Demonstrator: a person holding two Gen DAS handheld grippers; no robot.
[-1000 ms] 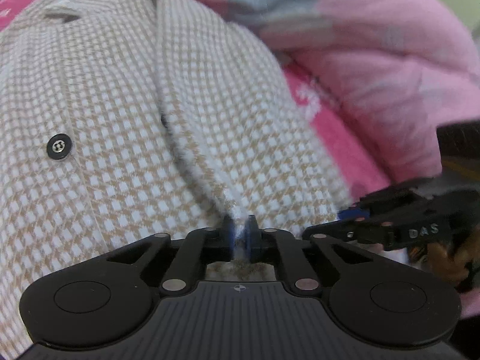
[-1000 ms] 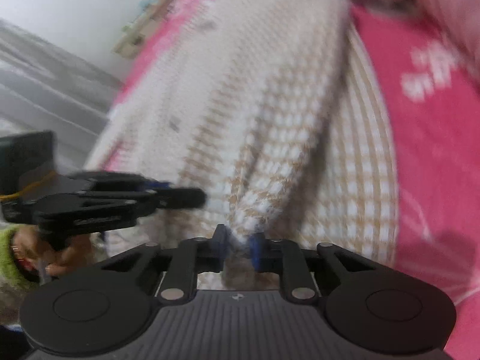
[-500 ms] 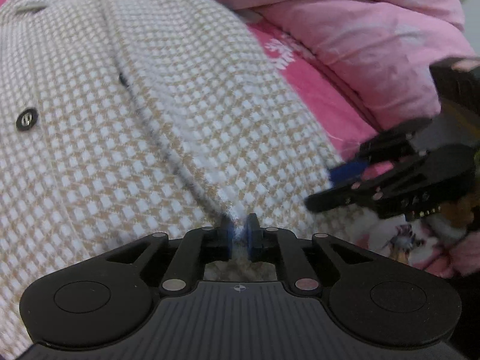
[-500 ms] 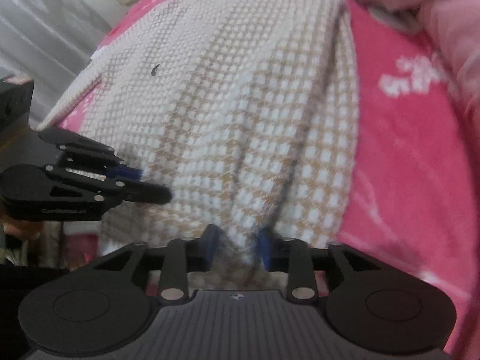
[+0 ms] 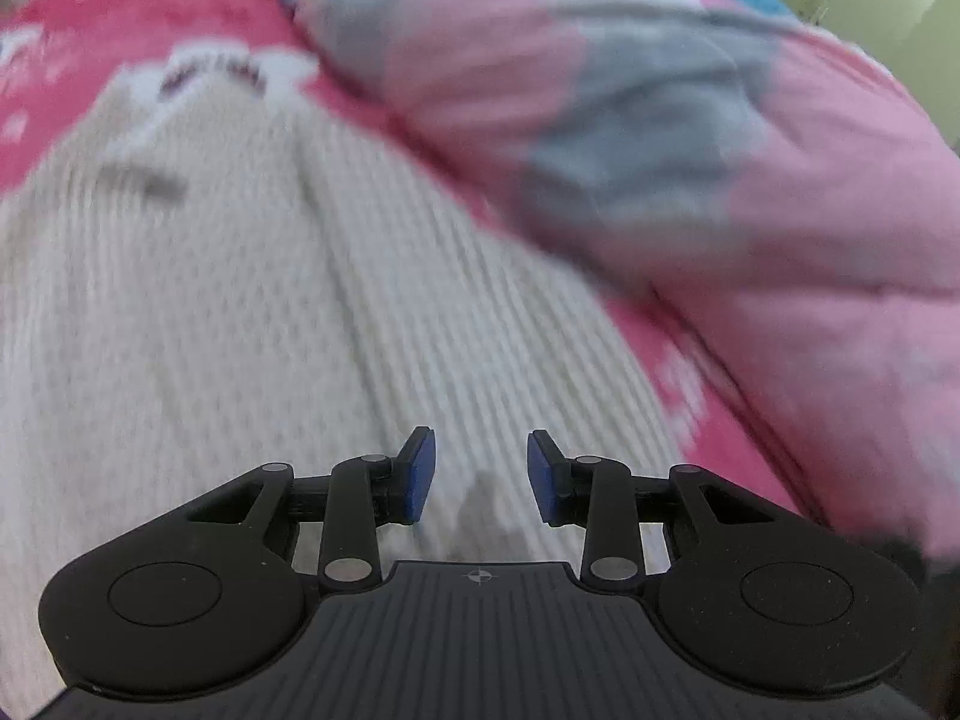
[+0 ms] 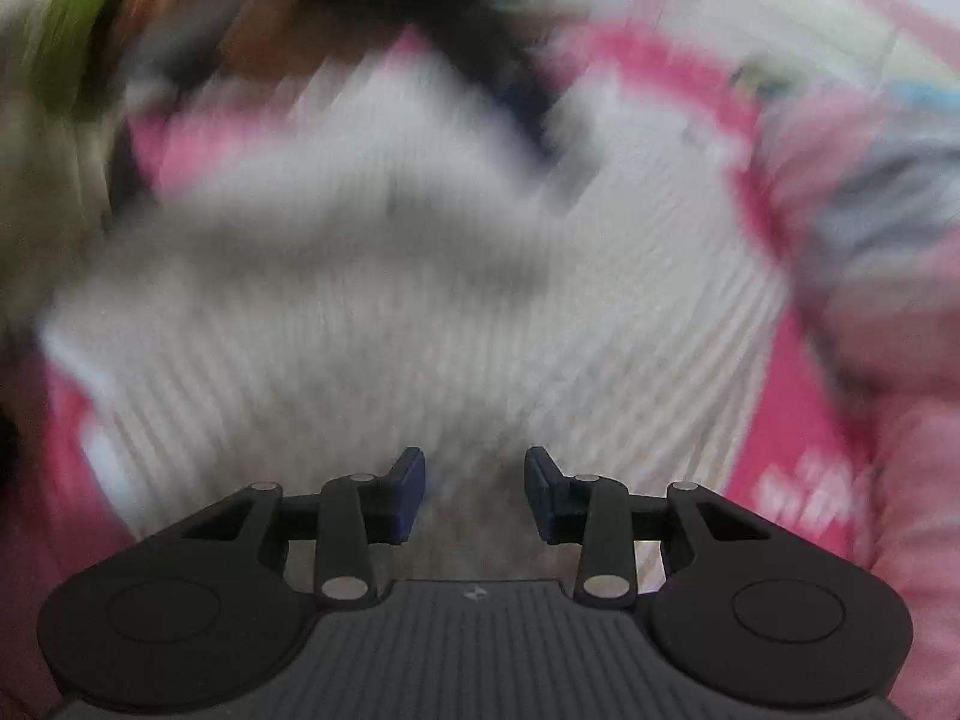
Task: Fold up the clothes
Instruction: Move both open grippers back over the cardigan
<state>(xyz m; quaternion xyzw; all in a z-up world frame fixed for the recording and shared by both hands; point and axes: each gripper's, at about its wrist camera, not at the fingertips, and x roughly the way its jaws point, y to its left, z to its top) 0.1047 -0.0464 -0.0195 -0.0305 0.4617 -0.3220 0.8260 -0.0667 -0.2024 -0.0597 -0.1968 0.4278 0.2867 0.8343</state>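
Grippers spread wide: left gripper (image 5: 480, 474) and right gripper (image 6: 474, 489) hover with jaws apart, holding nothing, over a blurred cream knit cardigan (image 5: 252, 324) on pink bedding (image 5: 120, 42), quilt (image 5: 750, 180) far right.

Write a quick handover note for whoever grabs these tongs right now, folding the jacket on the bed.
Left tongs: open, holding nothing, just above the jacket.
Right tongs: open, holding nothing, also over the jacket.
The checked jacket lies on the pink bedsheet, with the pink duvet bunched beside it.
Done: both tongs have let go of the hem they were pinching a second ago.
Left: both views are blurred, so check how the fold landed, then finish folding and smooth it.
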